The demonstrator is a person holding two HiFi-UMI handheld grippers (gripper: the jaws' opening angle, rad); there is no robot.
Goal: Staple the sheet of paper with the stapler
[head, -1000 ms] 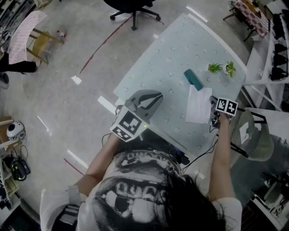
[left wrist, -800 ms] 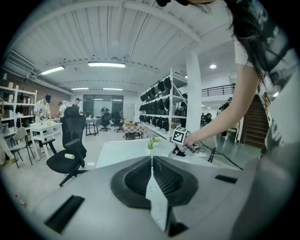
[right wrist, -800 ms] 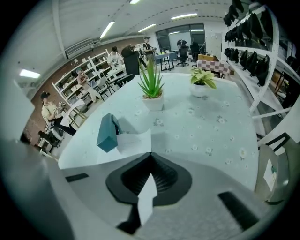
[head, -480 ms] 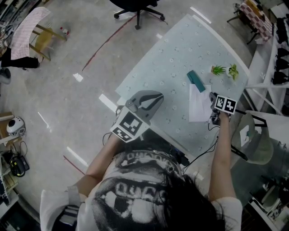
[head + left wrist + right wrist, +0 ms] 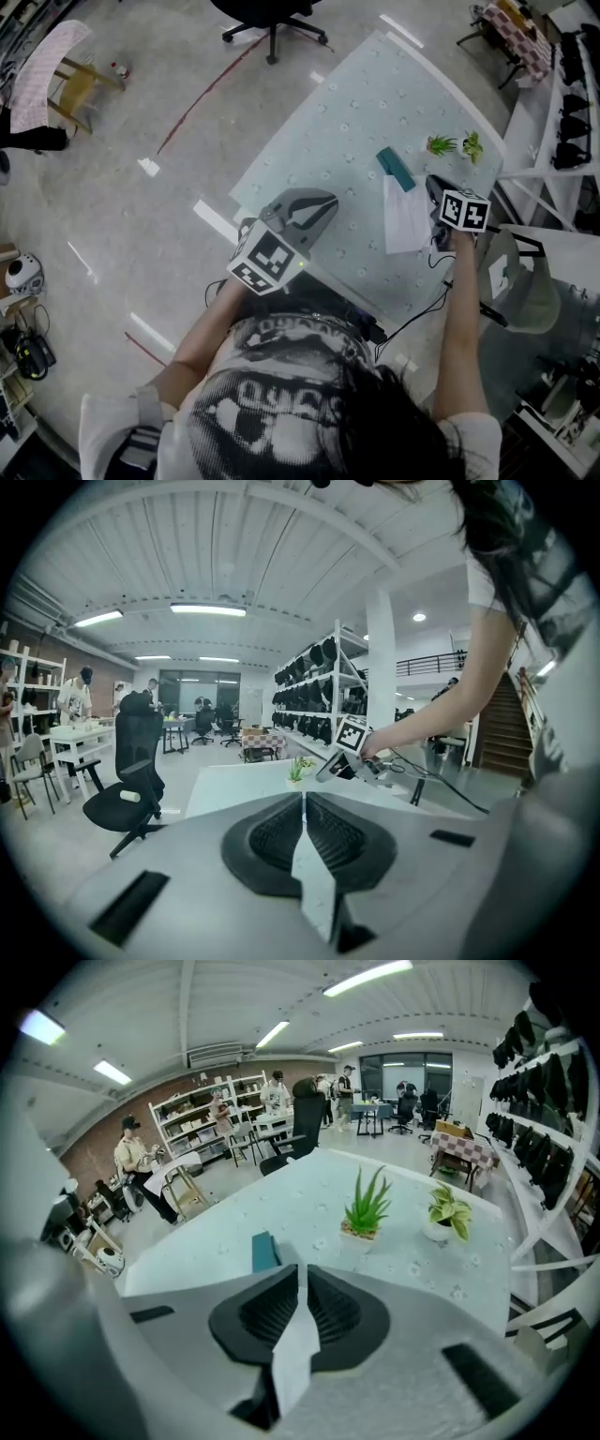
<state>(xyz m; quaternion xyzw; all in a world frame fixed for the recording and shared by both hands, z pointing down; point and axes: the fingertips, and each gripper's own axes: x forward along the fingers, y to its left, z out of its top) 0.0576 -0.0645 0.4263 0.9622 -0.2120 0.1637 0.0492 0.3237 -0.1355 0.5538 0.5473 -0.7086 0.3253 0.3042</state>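
At the right edge of the pale, dotted table [image 5: 337, 141], the right gripper [image 5: 302, 1277] is closing its ribbed black jaws on the thin white sheet of paper [image 5: 405, 217], and an edge of the sheet stands between them. Just beyond the sheet lies the teal, boxy stapler [image 5: 395, 169]; no gripper touches it. I judge this to be the carrying step. Next, the flimsy corner must slide into the stapler's mouth. The left gripper [image 5: 302, 799] hovers closed and empty.
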